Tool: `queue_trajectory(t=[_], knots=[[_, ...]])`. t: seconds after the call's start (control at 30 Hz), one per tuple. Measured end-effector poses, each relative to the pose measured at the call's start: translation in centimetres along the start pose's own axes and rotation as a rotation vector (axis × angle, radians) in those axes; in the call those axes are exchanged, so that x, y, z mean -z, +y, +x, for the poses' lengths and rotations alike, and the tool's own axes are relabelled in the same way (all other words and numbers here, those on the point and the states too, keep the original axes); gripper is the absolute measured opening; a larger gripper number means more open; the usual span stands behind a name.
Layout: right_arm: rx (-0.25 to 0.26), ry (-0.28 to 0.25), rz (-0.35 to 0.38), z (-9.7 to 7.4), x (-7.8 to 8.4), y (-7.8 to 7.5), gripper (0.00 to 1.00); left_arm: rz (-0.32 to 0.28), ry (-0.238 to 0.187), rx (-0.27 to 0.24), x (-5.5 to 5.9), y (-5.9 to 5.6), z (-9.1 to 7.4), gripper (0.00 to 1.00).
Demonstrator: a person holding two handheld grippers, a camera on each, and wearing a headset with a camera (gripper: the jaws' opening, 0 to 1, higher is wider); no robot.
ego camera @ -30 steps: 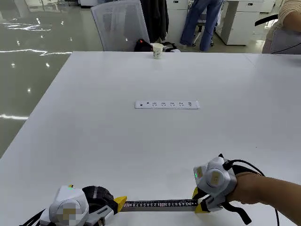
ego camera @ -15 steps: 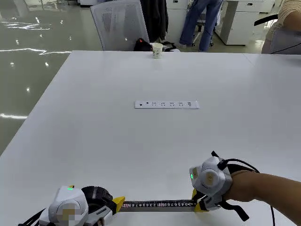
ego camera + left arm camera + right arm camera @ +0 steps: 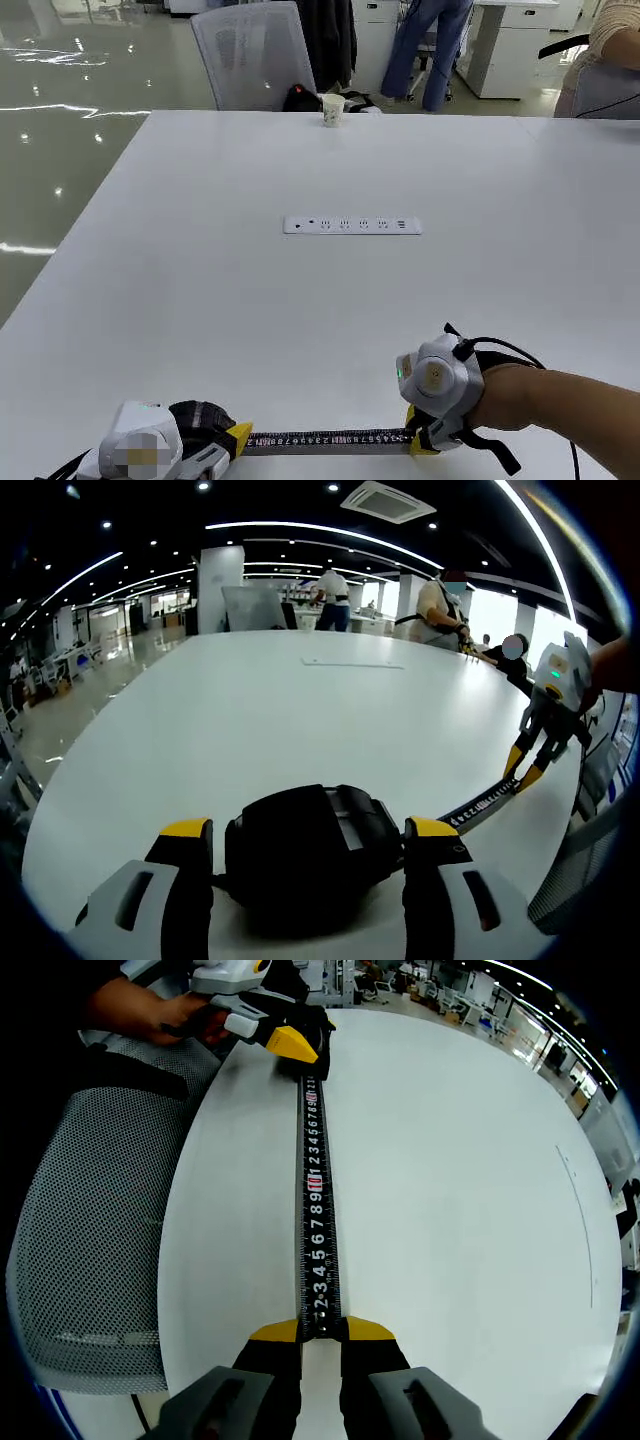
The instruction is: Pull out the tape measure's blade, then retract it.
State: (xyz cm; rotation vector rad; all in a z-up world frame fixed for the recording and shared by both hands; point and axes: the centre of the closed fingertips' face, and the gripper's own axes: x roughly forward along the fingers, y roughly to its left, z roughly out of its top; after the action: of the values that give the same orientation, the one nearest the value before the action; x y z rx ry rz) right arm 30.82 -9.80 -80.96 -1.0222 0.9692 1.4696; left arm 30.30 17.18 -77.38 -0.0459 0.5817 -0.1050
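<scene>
One blade (image 3: 314, 1190), tip hidden between jaws

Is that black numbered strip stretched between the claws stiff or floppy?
Probably springy, not floppy: the black numbered blade runs straight from the black case to the right gripper. Being thin, it would likely buckle if pushed endwise. Released, it may snap back.
</scene>
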Motion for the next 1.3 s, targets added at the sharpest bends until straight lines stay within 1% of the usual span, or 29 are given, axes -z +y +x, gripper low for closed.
queue_trajectory(t=[0.07, 0.17, 0.23, 0.27, 0.43, 0.7, 0.93, 1.1, 1.17, 1.3], knots=[[-0.003, 0.001, 0.007, -0.06, -0.01, 0.06, 0.11, -0.017, 0.003, 0.001, 0.04, 0.07, 0.00, 0.72], [-0.006, 0.002, 0.015, -0.01, 0.04, -0.04, 0.10, -0.018, 0.006, 0.001, 0.06, -0.07, -0.07, 0.68], [-0.003, 0.005, 0.016, 0.04, 0.05, -0.09, 0.11, -0.002, -0.006, 0.019, -0.15, -0.47, -0.06, 0.64], [-0.002, 0.007, 0.018, 0.06, 0.07, -0.11, 0.11, 0.015, -0.008, 0.010, -0.20, -0.35, -0.15, 0.64], [-0.009, 0.013, 0.024, -0.02, 0.04, -0.10, 0.10, 0.004, 0.002, 0.015, -0.20, -0.32, -0.14, 0.63], [-0.010, 0.013, 0.019, 0.04, 0.06, -0.11, 0.10, 0.022, 0.012, 0.015, -0.01, -0.21, -0.22, 0.61], [-0.008, 0.020, 0.011, 0.06, 0.05, -0.11, 0.10, 0.019, 0.005, 0.016, 0.00, -0.18, -0.09, 0.61], [-0.002, 0.014, 0.021, 0.06, -0.05, -0.09, 0.10, 0.018, 0.006, 0.017, 0.06, -0.13, -0.02, 0.61], [-0.002, 0.019, 0.035, 0.09, -0.10, -0.12, 0.10, 0.017, 0.005, 0.016, 0.06, -0.14, -0.05, 0.61], [0.005, 0.023, 0.030, 0.10, -0.14, -0.07, 0.11, 0.018, 0.004, 0.017, 0.03, -0.18, -0.06, 0.61]])
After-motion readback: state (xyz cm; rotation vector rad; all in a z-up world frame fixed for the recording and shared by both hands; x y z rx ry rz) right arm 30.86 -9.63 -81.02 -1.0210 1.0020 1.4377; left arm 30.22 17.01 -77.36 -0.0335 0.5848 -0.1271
